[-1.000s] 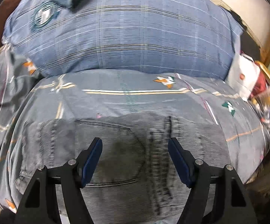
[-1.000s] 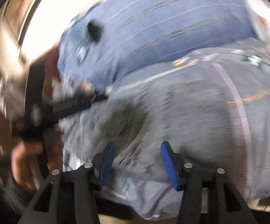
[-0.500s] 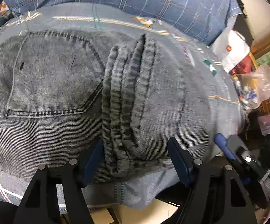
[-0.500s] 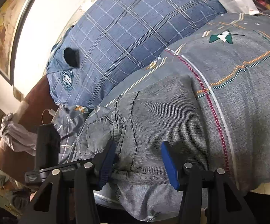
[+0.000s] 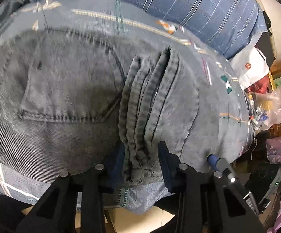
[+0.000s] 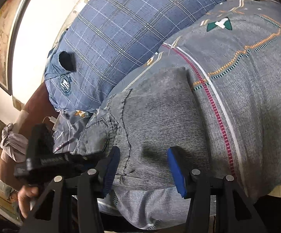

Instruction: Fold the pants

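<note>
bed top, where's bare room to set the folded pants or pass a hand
Free: the grey patterned bedspread between the grey denim pants and its far edge, and a strip between the pants and the blue plaid pillow. Crowded: the corner with the white paper bag and clear plastic bag, and the near edge, where both tools work.

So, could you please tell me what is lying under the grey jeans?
The grey jeans lie on a patterned grey bedspread. Whatever lies directly beneath them is covered.
</note>
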Motion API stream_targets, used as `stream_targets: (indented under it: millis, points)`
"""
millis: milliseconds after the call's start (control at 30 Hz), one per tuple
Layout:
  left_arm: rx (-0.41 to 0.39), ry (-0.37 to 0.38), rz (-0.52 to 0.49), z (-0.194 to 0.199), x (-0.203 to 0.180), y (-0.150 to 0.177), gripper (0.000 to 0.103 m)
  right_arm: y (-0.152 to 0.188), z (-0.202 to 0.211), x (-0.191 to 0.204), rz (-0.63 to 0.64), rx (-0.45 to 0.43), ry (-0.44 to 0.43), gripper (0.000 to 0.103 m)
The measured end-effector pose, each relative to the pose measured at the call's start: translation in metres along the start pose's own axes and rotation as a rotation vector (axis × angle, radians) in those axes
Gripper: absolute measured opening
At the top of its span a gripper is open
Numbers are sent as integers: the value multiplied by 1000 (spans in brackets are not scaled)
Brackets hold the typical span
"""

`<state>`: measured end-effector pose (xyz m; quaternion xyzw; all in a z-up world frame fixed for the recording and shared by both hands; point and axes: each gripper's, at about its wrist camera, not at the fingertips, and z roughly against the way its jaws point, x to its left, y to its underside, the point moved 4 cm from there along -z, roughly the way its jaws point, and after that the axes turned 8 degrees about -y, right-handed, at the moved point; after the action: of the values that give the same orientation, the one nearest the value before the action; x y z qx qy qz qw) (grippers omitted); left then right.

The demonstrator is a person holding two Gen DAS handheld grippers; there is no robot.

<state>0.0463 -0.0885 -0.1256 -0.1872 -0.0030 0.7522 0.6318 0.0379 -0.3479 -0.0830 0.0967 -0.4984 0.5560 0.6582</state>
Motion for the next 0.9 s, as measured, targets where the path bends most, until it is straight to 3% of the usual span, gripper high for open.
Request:
stream_targets:
  millis: [233, 500, 633, 767, 900]
  points:
    - [-20, -2, -28, 11, -14, 1, 36, -1, 2, -6, -14, -5, -13, 55]
    - [26, -39, -25, -17, -19, 12, 36, 0, 1, -7, -13, 0, -16, 55]
    - [14, -69, -52, -19, -25, 10, 14, 1, -2, -8, -14, 10, -10, 55]
    - [-13, -76, -73, -15, -28, 12, 11, 3, -7, -12, -19, 24, 3, 55]
    - [-106, -59, -120, 16, -40, 28, 11, 4, -10, -15, -28, 43, 12, 55]
